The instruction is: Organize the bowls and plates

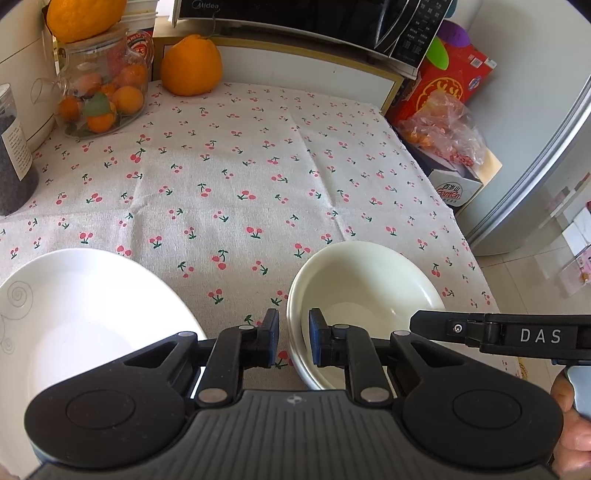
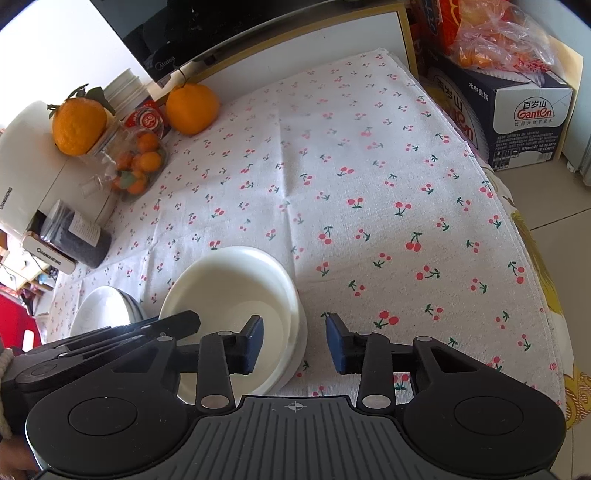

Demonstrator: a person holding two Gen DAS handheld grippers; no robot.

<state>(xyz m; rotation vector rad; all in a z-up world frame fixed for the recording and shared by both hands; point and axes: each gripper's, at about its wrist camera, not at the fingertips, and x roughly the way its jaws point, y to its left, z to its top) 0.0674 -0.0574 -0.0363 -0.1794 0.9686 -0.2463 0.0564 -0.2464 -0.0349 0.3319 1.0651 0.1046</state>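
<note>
A stack of cream bowls (image 1: 365, 284) sits on the cherry-print cloth near the front edge; it also shows in the right wrist view (image 2: 236, 291). My left gripper (image 1: 293, 341) straddles the stack's left rim, its jaws close on either side of it. A stack of white plates (image 1: 81, 314) lies to the left, also in the right wrist view (image 2: 99, 310). My right gripper (image 2: 294, 345) is open, its jaws around the bowls' right rim without touching. The right gripper also shows in the left wrist view (image 1: 428, 325) from the side.
A glass jar of small oranges (image 1: 99, 92) with an orange on top, a loose orange (image 1: 191, 66), a dark canister (image 1: 13, 162) and a microwave (image 1: 314, 18) stand at the back. Boxes (image 2: 517, 110) and a bag of fruit stand beyond the table's right edge.
</note>
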